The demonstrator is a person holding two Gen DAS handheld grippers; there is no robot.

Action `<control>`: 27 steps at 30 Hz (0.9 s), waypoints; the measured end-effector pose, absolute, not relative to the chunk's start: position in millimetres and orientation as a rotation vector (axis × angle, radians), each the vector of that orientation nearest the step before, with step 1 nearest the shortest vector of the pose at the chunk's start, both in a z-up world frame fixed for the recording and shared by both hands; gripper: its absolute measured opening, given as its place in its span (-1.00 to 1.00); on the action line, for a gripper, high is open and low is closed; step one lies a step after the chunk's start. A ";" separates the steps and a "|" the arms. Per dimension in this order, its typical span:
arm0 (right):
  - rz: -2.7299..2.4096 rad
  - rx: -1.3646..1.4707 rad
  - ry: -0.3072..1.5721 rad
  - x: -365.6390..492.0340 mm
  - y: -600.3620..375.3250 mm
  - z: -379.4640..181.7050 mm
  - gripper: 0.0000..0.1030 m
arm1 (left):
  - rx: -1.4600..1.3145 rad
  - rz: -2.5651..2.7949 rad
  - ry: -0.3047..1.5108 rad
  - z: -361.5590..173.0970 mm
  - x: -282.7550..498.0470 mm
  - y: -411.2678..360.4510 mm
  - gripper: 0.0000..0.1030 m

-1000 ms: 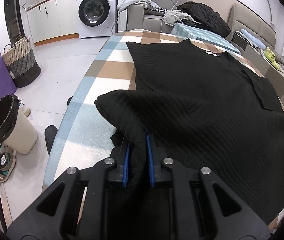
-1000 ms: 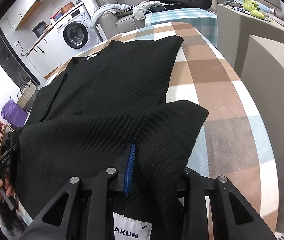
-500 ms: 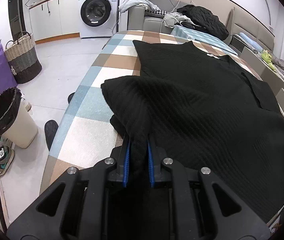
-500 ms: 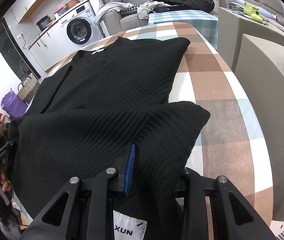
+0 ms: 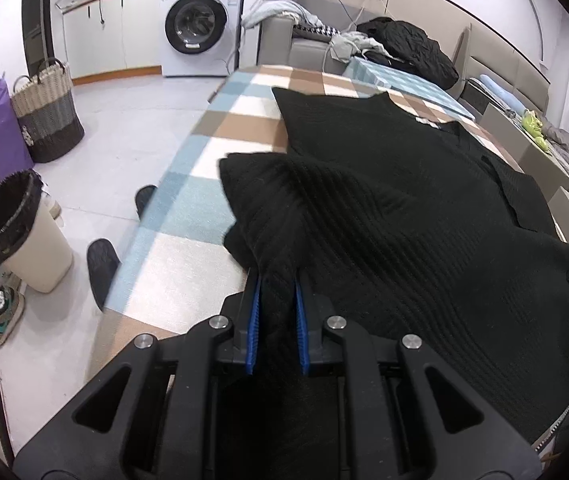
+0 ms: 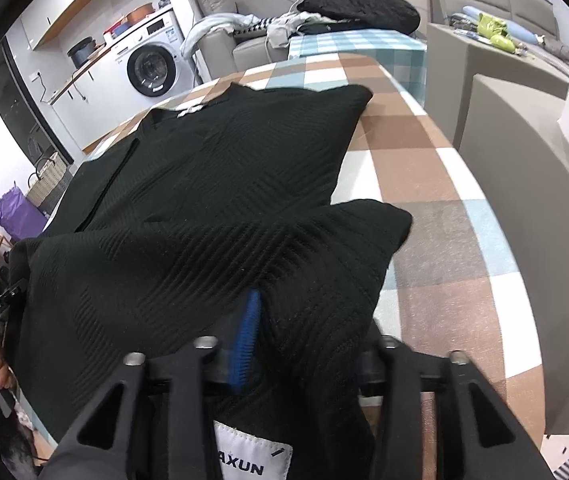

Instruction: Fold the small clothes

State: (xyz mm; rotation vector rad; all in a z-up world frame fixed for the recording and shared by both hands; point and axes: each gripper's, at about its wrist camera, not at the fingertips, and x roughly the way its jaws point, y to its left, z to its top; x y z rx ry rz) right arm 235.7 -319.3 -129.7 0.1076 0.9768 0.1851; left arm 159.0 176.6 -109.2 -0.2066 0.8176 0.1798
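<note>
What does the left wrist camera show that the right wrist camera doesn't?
Only the left wrist view shows the white trash bin with a black liner and dark slippers on the floor, plus the left gripper clamped on a fold of fabric. Only the right wrist view shows the white sewn-in label and the right gripper, whose jaws have just been opening with cloth between them. Both show the black ribbed knit garment, checked tablecloth and white washing machine.
</note>
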 end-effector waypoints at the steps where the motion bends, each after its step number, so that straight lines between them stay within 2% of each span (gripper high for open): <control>1: 0.183 0.102 0.979 233.6 -320.0 -128.6 -0.08 | -0.209 0.178 0.814 -105.9 156.1 178.1 -0.66; 2: 0.196 0.097 0.978 230.2 -319.6 -126.1 -0.06 | -0.214 0.175 0.806 -102.1 152.0 180.0 -0.56; 3: 0.215 0.096 0.969 226.1 -320.0 -123.8 -0.02 | -0.216 0.178 0.794 -97.7 146.2 181.8 -0.23; 4: 0.236 0.096 0.957 220.6 -320.7 -120.9 0.15 | -0.217 0.190 0.776 -93.7 139.5 183.7 0.21; 5: 0.243 0.095 0.949 215.2 -321.6 -119.0 0.24 | -0.217 0.206 0.744 -89.3 131.0 185.6 0.37; 6: 0.250 0.097 0.935 209.2 -323.2 -116.8 0.25 | -0.218 0.211 0.724 -86.5 124.2 186.9 0.46; 23: 0.292 0.159 0.949 170.6 -350.1 -125.0 0.25 | -0.250 0.203 0.823 -113.8 116.7 195.9 0.46; 27: 0.274 0.145 0.950 173.1 -347.4 -128.9 0.25 | -0.276 0.187 0.829 -118.8 121.7 197.3 0.24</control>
